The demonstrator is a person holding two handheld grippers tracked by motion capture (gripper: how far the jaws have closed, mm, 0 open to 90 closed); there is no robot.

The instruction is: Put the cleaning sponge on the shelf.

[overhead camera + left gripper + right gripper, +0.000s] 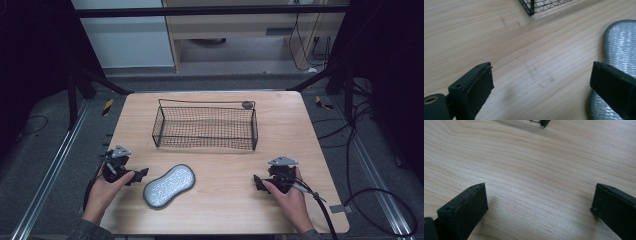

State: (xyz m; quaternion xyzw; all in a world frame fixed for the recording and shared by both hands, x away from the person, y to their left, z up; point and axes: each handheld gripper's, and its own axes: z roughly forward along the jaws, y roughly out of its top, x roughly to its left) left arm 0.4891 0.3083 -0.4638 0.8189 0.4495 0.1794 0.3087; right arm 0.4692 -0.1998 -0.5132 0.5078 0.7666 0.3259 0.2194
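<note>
A silver-grey peanut-shaped scrub pad (169,185) lies flat on the wooden table (220,165), near its front left. A person's hand holds my left gripper (141,174) just left of the pad, open and empty. In the left gripper view the pad (621,42) lies past and under the right-hand jaw, with bare wood between the jaws (541,82). A black wire mesh basket (205,125) stands empty at the table's middle back. My right gripper (256,182) rests at the front right, open, over bare wood (539,202).
A small dark round object (247,104) sits at the basket's back right corner. Basket corners show at the top of both gripper views (531,7) (544,122). Cables trail over the floor right of the table (380,200).
</note>
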